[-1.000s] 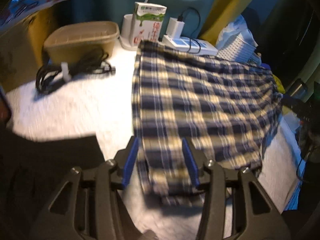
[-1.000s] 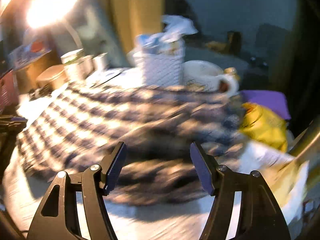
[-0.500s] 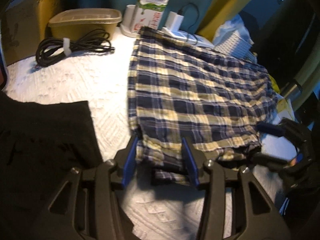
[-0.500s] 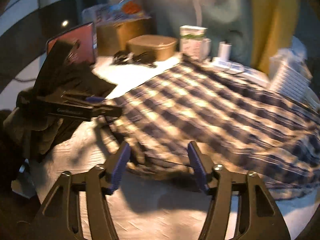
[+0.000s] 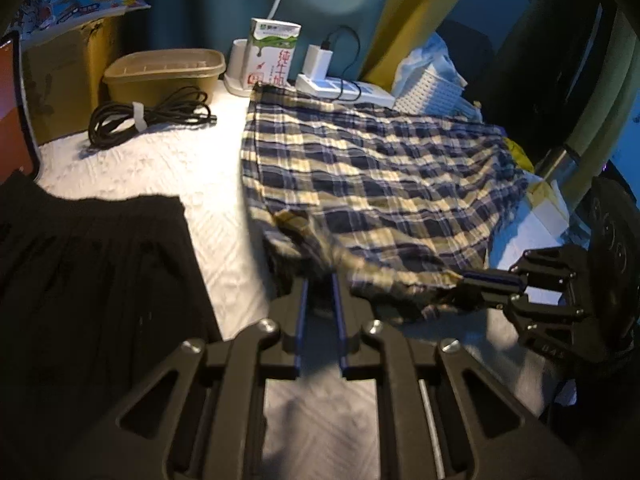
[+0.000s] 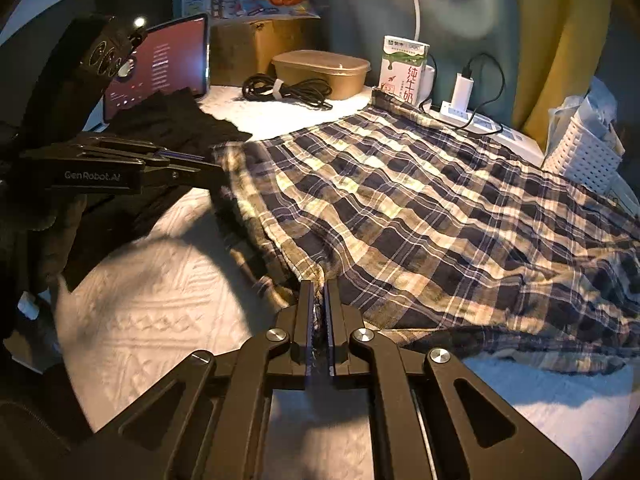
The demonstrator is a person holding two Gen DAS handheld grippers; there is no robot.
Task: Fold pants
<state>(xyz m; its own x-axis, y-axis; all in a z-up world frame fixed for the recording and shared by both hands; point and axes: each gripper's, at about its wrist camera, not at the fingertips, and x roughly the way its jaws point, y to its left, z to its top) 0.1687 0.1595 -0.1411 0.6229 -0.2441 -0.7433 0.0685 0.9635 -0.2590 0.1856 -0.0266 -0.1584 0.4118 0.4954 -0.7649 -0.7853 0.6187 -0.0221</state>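
Plaid pants (image 6: pixel 420 208) lie spread across the white bench (image 6: pixel 152 320), their near edge pinched by both the left gripper (image 5: pixel 319 280) and right gripper (image 6: pixel 318 292), jaws nearly closed. Behind them sits a lidded tan container (image 6: pixel 320 72), contents hidden.

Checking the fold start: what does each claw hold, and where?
Both grip the plaid pants along the near edge: left claw at the left corner, right claw further right.
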